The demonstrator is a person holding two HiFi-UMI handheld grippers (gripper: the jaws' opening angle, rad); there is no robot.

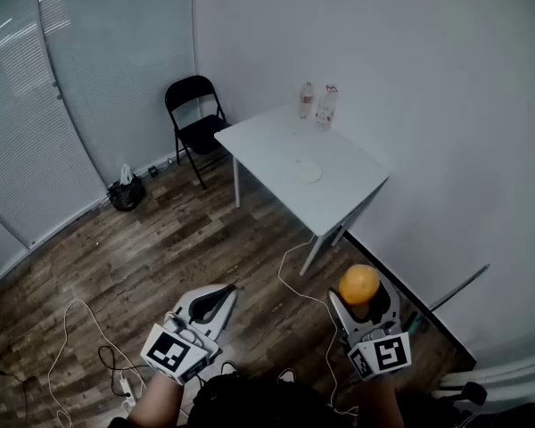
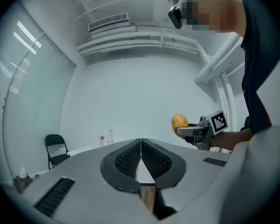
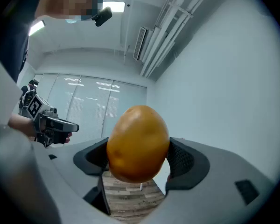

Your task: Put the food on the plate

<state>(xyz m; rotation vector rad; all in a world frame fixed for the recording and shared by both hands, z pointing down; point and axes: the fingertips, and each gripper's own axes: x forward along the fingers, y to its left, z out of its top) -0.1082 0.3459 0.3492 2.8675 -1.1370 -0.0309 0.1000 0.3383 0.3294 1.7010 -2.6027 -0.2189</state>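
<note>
A potato, or a food that looks very much like one, is gripped between the two sides of the right claw, which is spread wide around it. The left claw is shut with nothing in it and is held low beside the right one, above the wood floor. The small white plate is seen on the white desk, well apart from both claws. Two bottles stand near the far edge of the desk. The food is not yet on the plate, so the job seems to be at the carrying part. To do this part well, the potato should be carried level and the grip should not be loosened on the way, since a round, smooth thing can slip out and roll off. The white cable on the floor should be stepped over with care. The potato is best brought down right over the middle of the plate and let go only when it is touching it, so that it is not dropped and does not roll onto the desk.
</note>
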